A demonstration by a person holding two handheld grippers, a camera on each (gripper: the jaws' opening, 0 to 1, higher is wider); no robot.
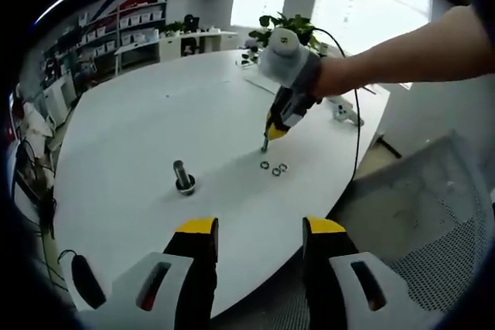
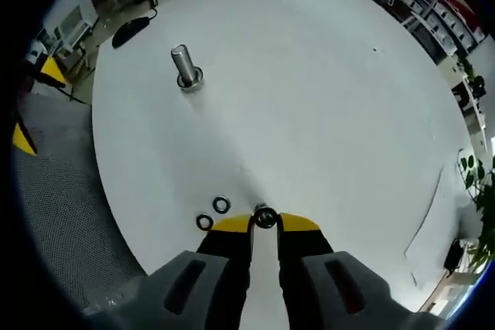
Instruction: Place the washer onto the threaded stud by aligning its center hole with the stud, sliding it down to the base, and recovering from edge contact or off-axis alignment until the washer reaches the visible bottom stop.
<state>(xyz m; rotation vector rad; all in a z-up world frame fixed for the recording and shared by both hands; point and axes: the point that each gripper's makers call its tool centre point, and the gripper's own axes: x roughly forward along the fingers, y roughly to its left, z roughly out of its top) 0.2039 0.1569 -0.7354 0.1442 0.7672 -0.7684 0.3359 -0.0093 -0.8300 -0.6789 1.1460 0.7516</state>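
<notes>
A: Looking for any brand or label, I find no readable writing on the tools or the white table point(image 2: 325, 90).

B: Where's the washer?

A: In my right gripper view, low centre, one washer point(image 2: 265, 217) sits pinched between the yellow tips of my right gripper point(image 2: 265, 222), its jaws closed on it. It lies flat on the table, hole facing up. Two more washers point(image 2: 213, 213) lie just left of the tips, apart from each other.

B: And the stud?

A: The threaded stud point(image 2: 185, 67) stands upright on its base in the upper left of that view, long axis vertical, well apart from the washers. In the left gripper view it point(image 1: 183, 177) is left of centre.

B: Your hands?

A: My right arm point(image 1: 410, 52) reaches in from the upper right of the left gripper view, pointing the right gripper point(image 1: 265, 144) steeply down at the table beside the washers point(image 1: 274, 168). My left gripper point(image 1: 259, 233) hangs at the near table edge, jaws spread wide, holding nothing.
</notes>
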